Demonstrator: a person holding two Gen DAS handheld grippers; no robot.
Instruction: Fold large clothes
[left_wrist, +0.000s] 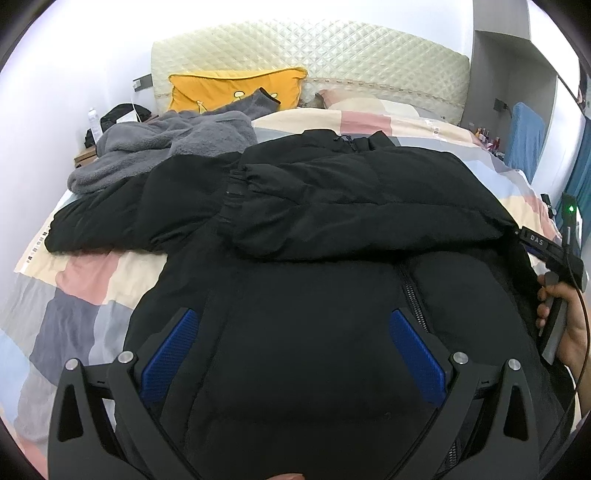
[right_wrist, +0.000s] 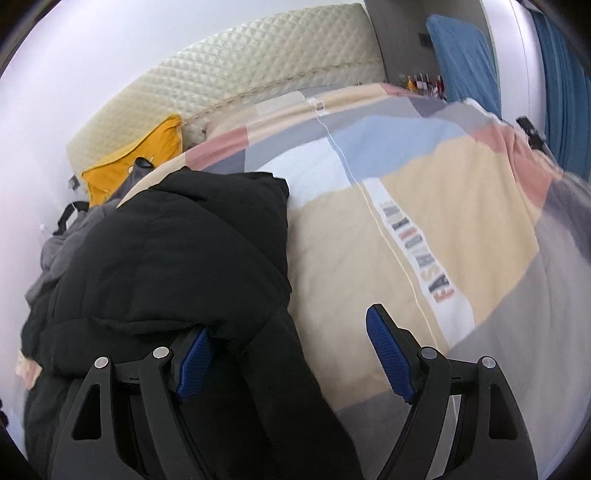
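Note:
A large black puffer jacket (left_wrist: 317, 258) lies spread on the bed, one sleeve folded across its chest, the other sleeve lying out to the left. My left gripper (left_wrist: 295, 321) is open, hovering over the jacket's lower front beside the zipper. In the right wrist view the jacket (right_wrist: 166, 266) fills the left side. My right gripper (right_wrist: 288, 325) is open at the jacket's right edge; its left pad (right_wrist: 194, 363) touches the fabric, its right pad (right_wrist: 389, 356) is over the quilt. The right gripper also shows in the left wrist view (left_wrist: 535, 240), held by a hand.
A patchwork quilt (right_wrist: 424, 221) covers the bed. A grey fleece garment (left_wrist: 162, 147) and a yellow pillow (left_wrist: 229, 88) lie near the cream quilted headboard (left_wrist: 314, 48). A blue chair back (right_wrist: 461, 55) and small bottles (right_wrist: 421, 81) stand at the far right.

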